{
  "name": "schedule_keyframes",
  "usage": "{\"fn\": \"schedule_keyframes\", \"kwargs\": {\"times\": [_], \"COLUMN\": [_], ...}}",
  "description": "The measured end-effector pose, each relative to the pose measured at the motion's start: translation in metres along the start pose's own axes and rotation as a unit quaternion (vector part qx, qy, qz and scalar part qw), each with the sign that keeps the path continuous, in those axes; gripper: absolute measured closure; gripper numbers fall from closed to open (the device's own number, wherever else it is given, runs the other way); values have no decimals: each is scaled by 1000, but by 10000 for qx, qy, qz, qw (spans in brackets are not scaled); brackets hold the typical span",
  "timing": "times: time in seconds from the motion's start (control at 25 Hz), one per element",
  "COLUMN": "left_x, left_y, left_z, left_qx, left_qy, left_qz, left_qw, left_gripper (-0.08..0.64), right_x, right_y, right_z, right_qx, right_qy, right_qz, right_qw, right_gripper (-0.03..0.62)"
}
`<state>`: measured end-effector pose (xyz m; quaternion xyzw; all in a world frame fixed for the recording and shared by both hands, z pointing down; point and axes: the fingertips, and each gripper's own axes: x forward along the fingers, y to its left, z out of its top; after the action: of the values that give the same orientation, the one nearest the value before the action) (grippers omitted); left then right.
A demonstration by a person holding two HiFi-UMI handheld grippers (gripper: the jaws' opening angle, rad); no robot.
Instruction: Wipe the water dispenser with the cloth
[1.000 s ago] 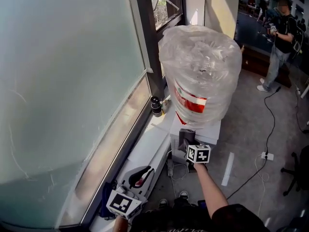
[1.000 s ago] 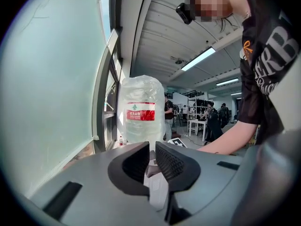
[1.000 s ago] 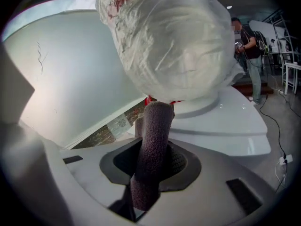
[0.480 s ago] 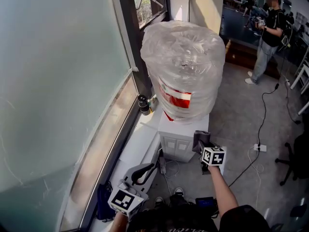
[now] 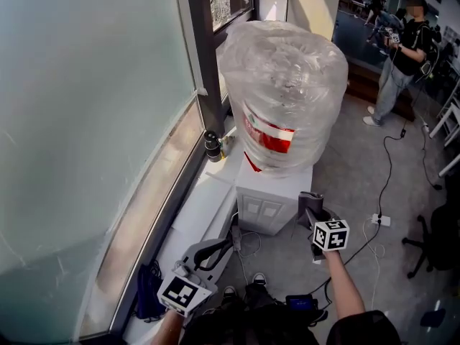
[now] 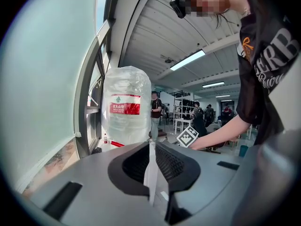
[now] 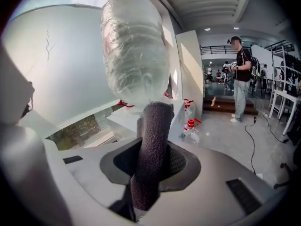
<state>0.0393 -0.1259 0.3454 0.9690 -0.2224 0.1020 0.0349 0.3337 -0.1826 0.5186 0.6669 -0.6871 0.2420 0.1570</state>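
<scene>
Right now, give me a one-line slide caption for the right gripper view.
Right gripper shut on a rolled dark cloth, with the plastic-wrapped bottle on the white water dispenser ahead.

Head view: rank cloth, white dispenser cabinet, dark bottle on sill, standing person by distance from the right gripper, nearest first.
1. cloth: in the right gripper's jaws.
2. white dispenser cabinet: just left.
3. dark bottle: windowsill, beyond the cabinet.
4. standing person: far right background.

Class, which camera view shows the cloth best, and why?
The right gripper view: the dark rolled cloth fills the centre, clamped in the right tool. The head view shows the cloth only as a small dark patch; the left gripper view does not show it.
</scene>
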Motion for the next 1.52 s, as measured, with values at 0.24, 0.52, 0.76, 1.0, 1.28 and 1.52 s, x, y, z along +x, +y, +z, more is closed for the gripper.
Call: {"fn": "schedule_keyframes", "kwargs": {"times": [0.24,0.52,0.76,1.0,1.28,1.52], "left_x": [-5,-23,-26,-26,-10,4], "left_y": [17,43,63,68,53,38], "left_z": [-20,-51,-99,-132,-146,-146], "left_qx": [-169,-335,-75,-128,-152,-182], "left_qy": [-165,-367,-289,-290,-154,-106], "left_qz": [116,212,92,-17,-322,-561], "left_qw": [9997,9985,9995,9995,9992,9982], "left_gripper": [509,509,509,509,509,509], "right_x": [7,82,149,182,158,116], "right_y": [70,173,213,188,130,50], "right_z": [25,12,-26,-48,-61,-84], "right_qx": [-988,-1076,-1096,-1477,-1703,-1401], "right_qy": [-41,-381,-573,-610,-524,-347], "right_qz": [484,811,598,-25,-512,-1173], "right_qw": [9939,9901,9905,9871,9827,9825], "right_gripper": [480,480,480,480,480,480]}}
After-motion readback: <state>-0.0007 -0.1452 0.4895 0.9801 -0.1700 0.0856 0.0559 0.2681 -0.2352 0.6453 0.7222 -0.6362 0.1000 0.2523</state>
